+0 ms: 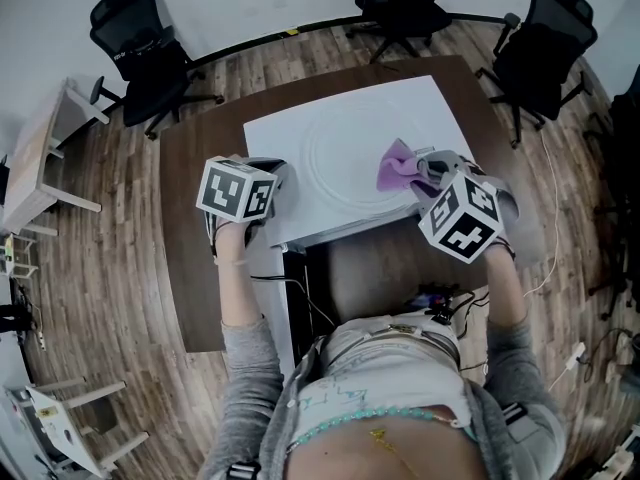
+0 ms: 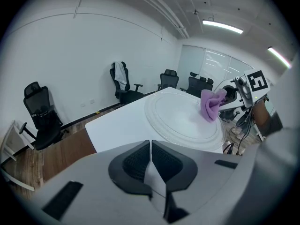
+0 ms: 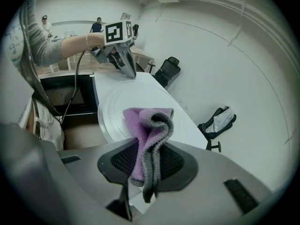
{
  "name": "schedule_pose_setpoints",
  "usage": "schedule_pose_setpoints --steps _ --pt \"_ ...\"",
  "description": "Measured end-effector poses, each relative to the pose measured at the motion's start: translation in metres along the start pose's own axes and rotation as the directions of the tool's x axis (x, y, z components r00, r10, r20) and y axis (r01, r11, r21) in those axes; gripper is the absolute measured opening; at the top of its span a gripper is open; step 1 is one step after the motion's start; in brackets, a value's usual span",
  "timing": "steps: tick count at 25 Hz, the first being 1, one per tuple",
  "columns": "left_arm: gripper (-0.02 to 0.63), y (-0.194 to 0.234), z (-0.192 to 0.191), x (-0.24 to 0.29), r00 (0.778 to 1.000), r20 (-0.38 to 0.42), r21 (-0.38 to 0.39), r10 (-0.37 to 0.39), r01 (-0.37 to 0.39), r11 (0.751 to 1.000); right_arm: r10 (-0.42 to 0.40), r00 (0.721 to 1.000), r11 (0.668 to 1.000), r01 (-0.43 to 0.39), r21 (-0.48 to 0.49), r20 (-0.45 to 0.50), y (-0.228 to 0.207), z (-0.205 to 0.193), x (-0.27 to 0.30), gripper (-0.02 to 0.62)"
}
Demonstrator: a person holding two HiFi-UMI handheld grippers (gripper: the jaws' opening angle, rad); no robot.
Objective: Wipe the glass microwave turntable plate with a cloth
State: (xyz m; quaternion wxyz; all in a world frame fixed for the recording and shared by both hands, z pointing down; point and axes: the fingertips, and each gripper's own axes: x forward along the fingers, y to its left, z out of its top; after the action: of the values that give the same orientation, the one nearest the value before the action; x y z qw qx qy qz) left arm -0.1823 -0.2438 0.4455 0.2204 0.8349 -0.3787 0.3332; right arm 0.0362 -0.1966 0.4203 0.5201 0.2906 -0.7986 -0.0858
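The clear glass turntable plate point(image 1: 340, 153) lies flat on a white top point(image 1: 280, 133) that stands on a brown table. My right gripper point(image 1: 425, 168) is shut on a folded purple cloth point(image 1: 395, 166) with a grey edge, and the cloth rests on the plate's near right rim. In the right gripper view the cloth point(image 3: 145, 125) sticks up from between the pads over the plate point(image 3: 115, 100). My left gripper point(image 1: 275, 175) is shut, its tips down at the white top's front left corner, off the plate. The left gripper view shows the plate point(image 2: 178, 118) and the cloth point(image 2: 211, 104) ahead of its jaws point(image 2: 150, 144).
Black office chairs point(image 1: 150, 53) point(image 1: 545, 48) stand round the brown table point(image 1: 190, 168). A small pale table point(image 1: 35, 158) is at the far left. Cables point(image 1: 300, 298) hang below the white top's front edge, close to the person's body. A dark opening point(image 3: 61, 95) shows under the top.
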Motion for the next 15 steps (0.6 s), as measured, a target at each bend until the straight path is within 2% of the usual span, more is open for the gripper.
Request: schedule_pose_setpoints --steps 15 --pt "0.021 0.001 0.002 0.0 1.0 0.006 -0.004 -0.003 0.003 1.0 0.128 0.99 0.98 -0.117 -0.163 0.057 0.048 0.058 0.009 0.112"
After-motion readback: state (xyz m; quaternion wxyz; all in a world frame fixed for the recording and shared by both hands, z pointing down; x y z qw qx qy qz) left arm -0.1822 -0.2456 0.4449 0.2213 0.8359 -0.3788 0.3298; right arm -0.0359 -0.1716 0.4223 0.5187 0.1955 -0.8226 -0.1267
